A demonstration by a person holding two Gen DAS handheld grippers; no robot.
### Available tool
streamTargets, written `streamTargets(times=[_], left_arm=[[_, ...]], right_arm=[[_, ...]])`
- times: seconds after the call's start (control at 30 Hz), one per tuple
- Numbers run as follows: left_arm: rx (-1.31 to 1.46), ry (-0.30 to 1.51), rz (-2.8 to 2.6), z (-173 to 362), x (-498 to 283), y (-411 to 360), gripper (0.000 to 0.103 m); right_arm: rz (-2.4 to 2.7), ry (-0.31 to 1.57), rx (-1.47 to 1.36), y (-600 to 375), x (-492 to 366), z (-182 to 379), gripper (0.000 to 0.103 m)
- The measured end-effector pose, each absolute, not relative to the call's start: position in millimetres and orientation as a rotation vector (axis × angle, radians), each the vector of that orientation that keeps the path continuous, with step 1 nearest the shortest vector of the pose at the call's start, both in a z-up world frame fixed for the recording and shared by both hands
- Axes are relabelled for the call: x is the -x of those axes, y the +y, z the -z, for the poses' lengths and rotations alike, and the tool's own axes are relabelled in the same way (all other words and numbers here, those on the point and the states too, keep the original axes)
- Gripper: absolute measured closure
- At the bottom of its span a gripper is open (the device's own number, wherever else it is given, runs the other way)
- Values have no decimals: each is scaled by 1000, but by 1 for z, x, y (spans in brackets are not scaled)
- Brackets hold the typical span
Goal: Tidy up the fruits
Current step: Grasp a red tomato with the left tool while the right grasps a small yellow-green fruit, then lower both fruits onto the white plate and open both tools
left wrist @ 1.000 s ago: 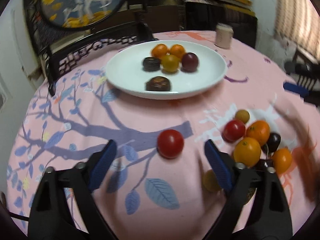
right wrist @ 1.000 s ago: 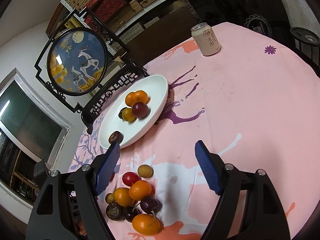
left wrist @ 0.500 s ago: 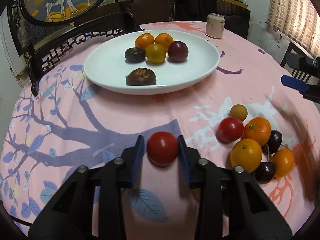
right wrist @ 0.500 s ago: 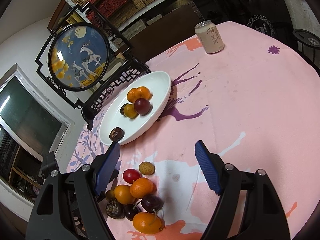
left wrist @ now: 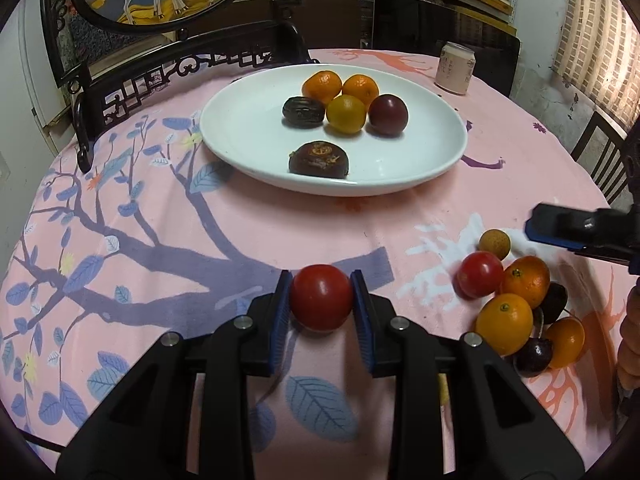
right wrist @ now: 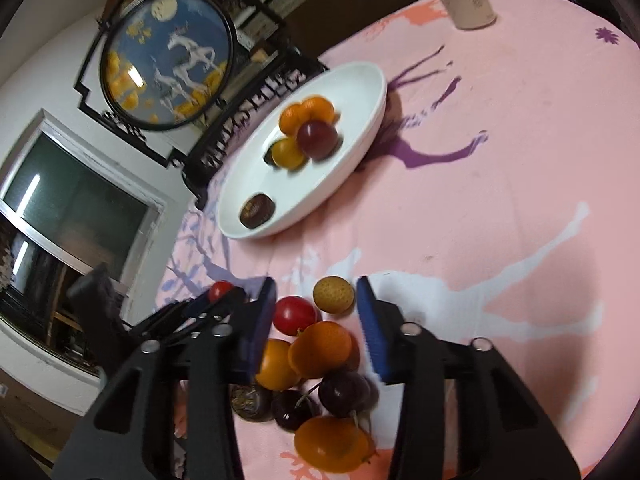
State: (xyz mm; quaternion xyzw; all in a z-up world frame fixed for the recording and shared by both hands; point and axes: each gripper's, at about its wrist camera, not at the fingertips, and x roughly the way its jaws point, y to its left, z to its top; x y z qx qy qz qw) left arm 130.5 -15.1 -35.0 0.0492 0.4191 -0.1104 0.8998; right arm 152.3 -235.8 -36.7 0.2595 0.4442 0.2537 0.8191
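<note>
My left gripper [left wrist: 321,304] is shut on a red tomato [left wrist: 321,297] resting on the pink tablecloth, in front of a white plate [left wrist: 248,148]. The plate holds several fruits: oranges [left wrist: 322,87], a dark plum [left wrist: 388,115] and brown ones [left wrist: 319,159]. My right gripper [right wrist: 317,320] hovers above a loose fruit pile, its jaws partly closed and holding nothing. Below it lie an orange [right wrist: 322,349], a second red tomato [right wrist: 295,315] and a small tan fruit [right wrist: 333,294]. The pile also shows in the left wrist view [left wrist: 506,322].
A drink can [left wrist: 456,68] stands at the far right of the table behind the plate. A black carved stand with a round painted panel [right wrist: 166,60] sits at the table's far left edge. Dark chairs [left wrist: 604,160] stand to the right.
My left gripper moved forward and closed on the red tomato. My right gripper came down over the fruit pile and its jaws narrowed.
</note>
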Motion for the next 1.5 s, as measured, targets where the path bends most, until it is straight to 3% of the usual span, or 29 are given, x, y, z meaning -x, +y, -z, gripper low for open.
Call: streamTargets(times=[0.37, 0.67, 0.87, 1.03, 1.07, 1.1, 1.13, 1.3, 1.5], left_arm=[[-135, 878, 218, 40, -133, -19, 73], [-107, 790, 217, 11, -127, -14, 73], [-86, 765, 175, -19, -180, -19, 73], [-45, 787, 131, -12, -223, -19, 73], [-35, 793, 123, -9, -227, -17, 67], [-39, 802, 119, -6, -229, -15, 60], [-50, 803, 115, -4, -230, -15, 46], [-41, 785, 126, -9, -226, -12, 43], [-40, 759, 134, -10, -201, -8, 30]], right_arm=[[-447, 984, -357, -206, -159, 45, 77], [-425, 853, -401, -235, -146, 20, 78], [-413, 793, -399, -234, -180, -16, 78], [-443, 819, -348, -201, -219, -15, 77], [-453, 827, -339, -195, -225, -11, 76], [-450, 831, -328, -191, -228, -9, 64], [-433, 828, -304, -190, -230, -6, 58], [-429, 807, -318, -201, -228, -5, 55], [-415, 759, -325, -217, -199, -15, 50]])
